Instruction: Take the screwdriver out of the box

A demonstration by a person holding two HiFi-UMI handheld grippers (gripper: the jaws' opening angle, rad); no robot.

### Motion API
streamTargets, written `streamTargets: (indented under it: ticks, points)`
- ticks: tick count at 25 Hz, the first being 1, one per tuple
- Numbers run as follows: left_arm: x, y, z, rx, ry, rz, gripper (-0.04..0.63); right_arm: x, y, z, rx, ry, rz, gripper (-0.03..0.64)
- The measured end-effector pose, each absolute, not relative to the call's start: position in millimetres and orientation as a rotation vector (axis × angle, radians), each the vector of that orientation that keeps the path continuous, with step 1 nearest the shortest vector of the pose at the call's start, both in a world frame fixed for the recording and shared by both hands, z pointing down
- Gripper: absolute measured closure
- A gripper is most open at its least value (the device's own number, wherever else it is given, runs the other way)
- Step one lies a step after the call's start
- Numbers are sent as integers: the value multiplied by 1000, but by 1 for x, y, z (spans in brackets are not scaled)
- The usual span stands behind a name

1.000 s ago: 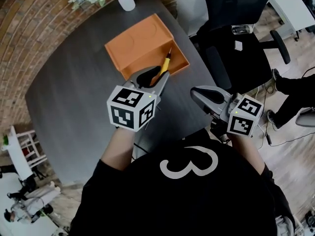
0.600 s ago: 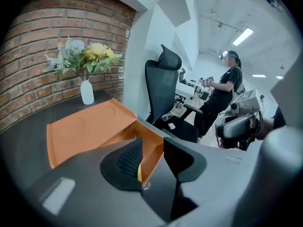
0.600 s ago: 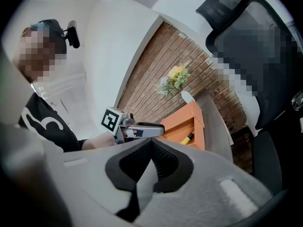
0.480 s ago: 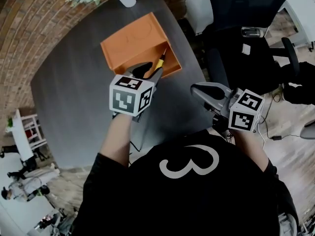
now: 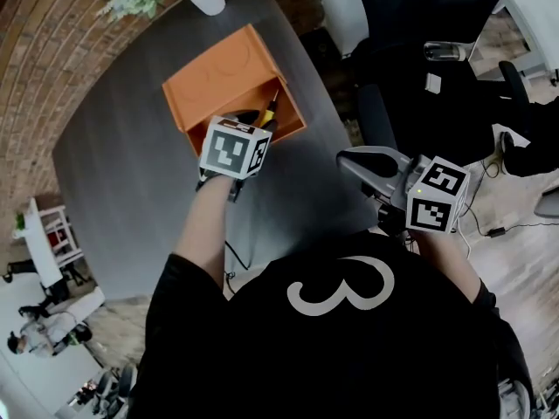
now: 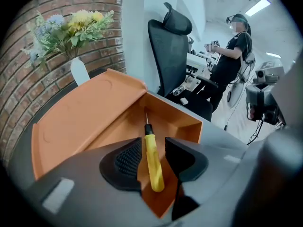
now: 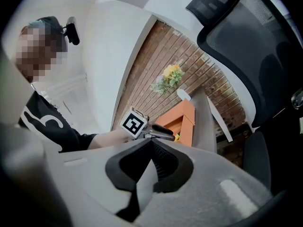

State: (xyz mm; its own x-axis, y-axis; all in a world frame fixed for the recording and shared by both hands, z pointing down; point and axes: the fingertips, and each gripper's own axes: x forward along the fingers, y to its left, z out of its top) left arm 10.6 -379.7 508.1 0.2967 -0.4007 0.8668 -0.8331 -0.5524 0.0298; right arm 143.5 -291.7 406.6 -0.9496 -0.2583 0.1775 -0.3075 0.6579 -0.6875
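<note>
2 jaws of your left gripper [image 6: 154, 148] stand a little apart at the lower middle of its own view, with the yellow handle of the screwdriver [image 6: 152, 161] lying between them. The ribbed pads sit just beside the handle on either side; whether they press it cannot be told. The thin metal tip points up the frame, toward the far corner of the orange box [image 6: 85, 122], and the screwdriver is inside that box. In the head view your left gripper [image 5: 259, 122] reaches over the box's near edge at upper middle.

Your right gripper [image 7: 149, 143] has its jaws together at the tips and grips nothing. It is held at the right of the head view, off the edge of the dark table [image 5: 131, 173] and well apart from the box.

Beyond the box, 1 white vase [image 6: 79, 71] of flowers [image 6: 71, 27] stands against the brick wall [image 5: 44, 51] at upper left. 1 black office chair [image 6: 173, 51] rises behind the table.
</note>
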Motion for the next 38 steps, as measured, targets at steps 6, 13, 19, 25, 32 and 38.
streamTargets:
  ticks: [6,13,19,25,32,38]
  points:
    - [7,-379,532,2013,-1075,1210,440,149,-297,412,467,-2796,1193,617]
    - [4,-381,538,1985,-1082,1244,463,152,-301,415,467,-2788,1205,617]
    - [2,-382,538,1964,-1073,1253,491,152,-302,417,469,-2782,1211,617]
    - [2,-382,538,1964,-1073,1254,492,149,-304,419,484,-2776,1220,617]
    - [-4,-375,533,1974,-1080,1304,494,142,-299,415,517,-2773,1217,617]
    - [-17,-362,521,1984,-1113,1378,495,129,-285,405,527,-2788,1199,617]
